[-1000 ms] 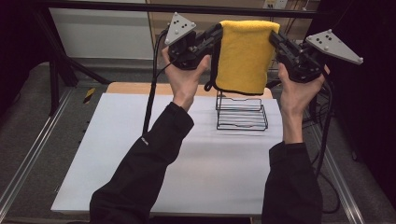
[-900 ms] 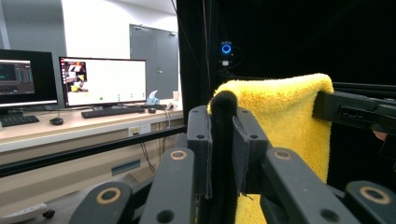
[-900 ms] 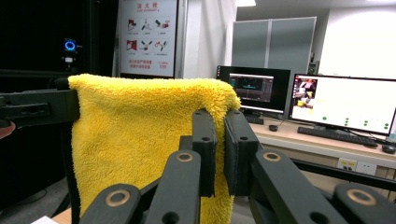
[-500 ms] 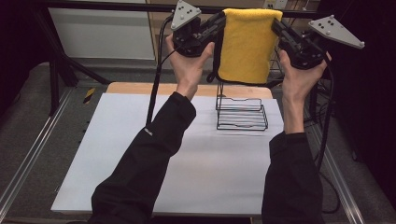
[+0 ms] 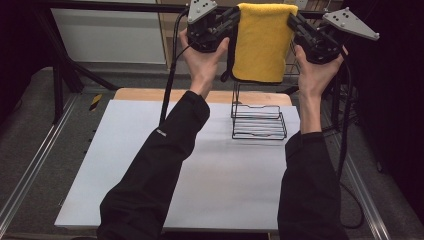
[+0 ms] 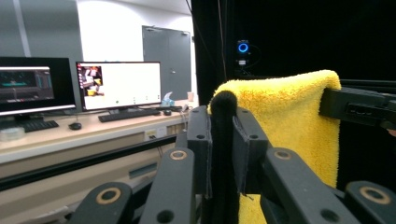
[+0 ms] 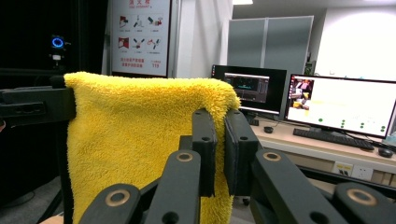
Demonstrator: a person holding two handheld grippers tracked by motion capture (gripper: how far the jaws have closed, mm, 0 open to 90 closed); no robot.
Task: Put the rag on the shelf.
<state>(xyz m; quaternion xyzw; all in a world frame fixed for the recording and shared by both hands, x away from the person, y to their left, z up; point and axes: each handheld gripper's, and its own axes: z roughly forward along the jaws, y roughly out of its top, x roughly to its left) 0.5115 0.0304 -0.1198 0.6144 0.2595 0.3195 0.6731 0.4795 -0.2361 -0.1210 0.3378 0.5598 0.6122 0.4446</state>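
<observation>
Towel held aloft, rack still bare

Yellow microfibre towel point(image 5: 261, 42) hangs at 12 o'clock, high above the table point(image 5: 150, 175). Left gripper point(image 5: 234, 17) is clamped on its black-edged corner, right gripper point(image 5: 292, 22) pinches the opposite top corner. Black wire rack point(image 5: 257, 120) stands below at 1 o'clock, nothing on it. Judging by that, draping remains undone.

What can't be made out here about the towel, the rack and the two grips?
- Yellow towel: its top edge touches the high view's upper border; the left gripper cuts off its lower part in the left gripper view.
- Wire rack: the hanging towel hides the upper post in the high view.
- Right gripper: how much cloth its jaws pinch is hidden between them.
- Monitor screens: text too small.
</observation>
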